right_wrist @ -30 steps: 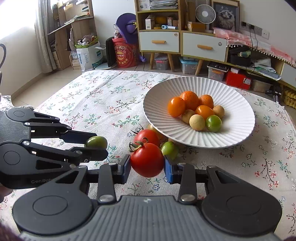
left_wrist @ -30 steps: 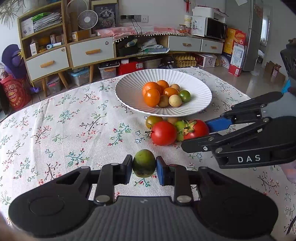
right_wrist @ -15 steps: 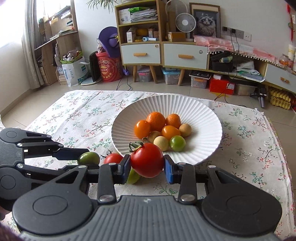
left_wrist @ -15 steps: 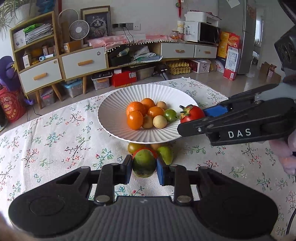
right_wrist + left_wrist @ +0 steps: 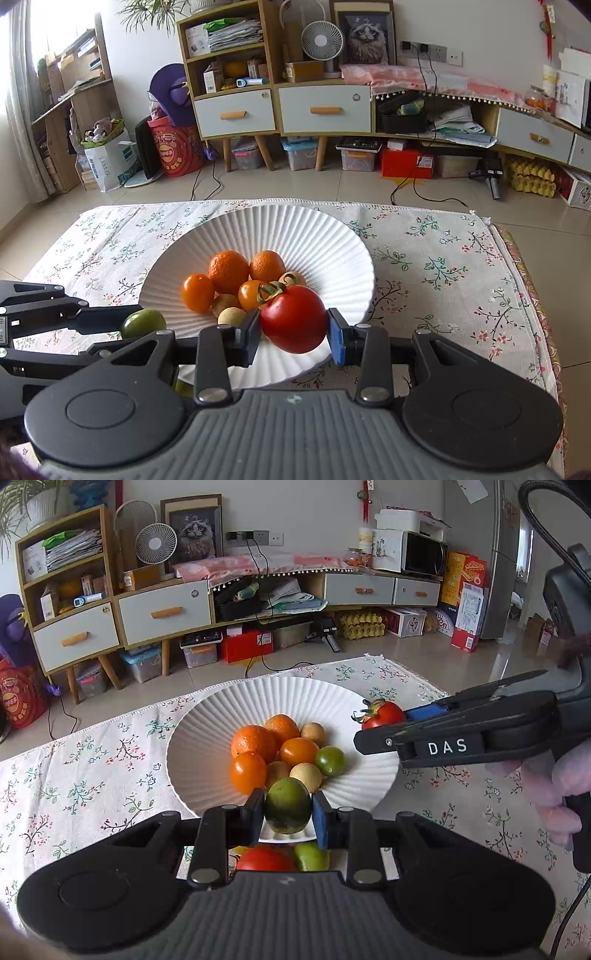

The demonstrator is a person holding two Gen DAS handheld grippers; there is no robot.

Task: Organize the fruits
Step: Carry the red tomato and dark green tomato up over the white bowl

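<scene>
My left tool (image 5: 288, 806) grips a green fruit (image 5: 287, 805), my right tool (image 5: 293, 330) a red tomato (image 5: 293, 318), both over the white plate (image 5: 332, 236).

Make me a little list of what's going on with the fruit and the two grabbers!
left gripper: shut on a green fruit, over the near rim of the plate
right gripper: shut on a red tomato, over the plate
plate: white, ribbed, on a flowery cloth
in the plate: two oranges, orange tomatoes, pale round fruits, one small green one
on the cloth by the plate: a red tomato and a green fruit, partly hidden
done yet: no, both fruits are held in the air
</scene>
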